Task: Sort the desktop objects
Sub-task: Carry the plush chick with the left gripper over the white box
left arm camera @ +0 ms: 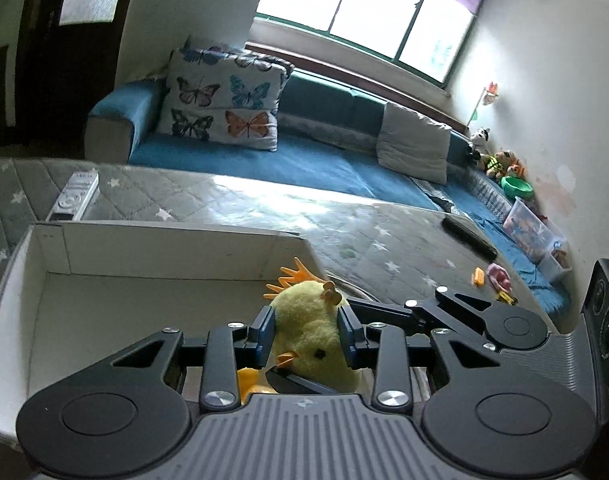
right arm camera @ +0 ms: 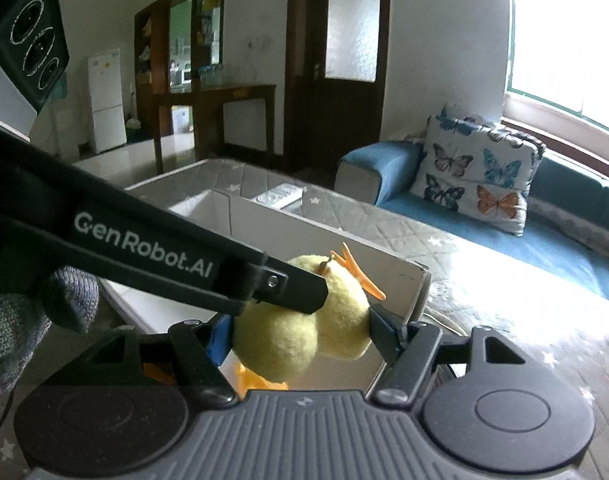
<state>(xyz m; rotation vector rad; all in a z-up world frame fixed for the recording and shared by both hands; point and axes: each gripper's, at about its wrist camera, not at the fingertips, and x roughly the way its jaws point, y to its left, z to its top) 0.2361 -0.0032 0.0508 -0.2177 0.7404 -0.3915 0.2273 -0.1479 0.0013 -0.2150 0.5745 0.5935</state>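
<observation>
Both grippers clamped on yellow chick plush [left arm camera: 310,344]: left gripper [left arm camera: 306,338] on head, right gripper [right arm camera: 300,336] on body. White box [left arm camera: 164,252] looks empty. Far-right small toys [left arm camera: 492,278] unsorted.

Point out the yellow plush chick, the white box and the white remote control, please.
yellow plush chick [left arm camera: 308,336], left wrist view: middle of its head.
white box [left arm camera: 176,252], left wrist view: far inner wall.
white remote control [left arm camera: 74,196], left wrist view: middle of its button face.

plush duck [left arm camera: 308,336]: 1 | box [left arm camera: 152,254]: 1 | remotes [left arm camera: 74,196]: 2 (one dark)
</observation>
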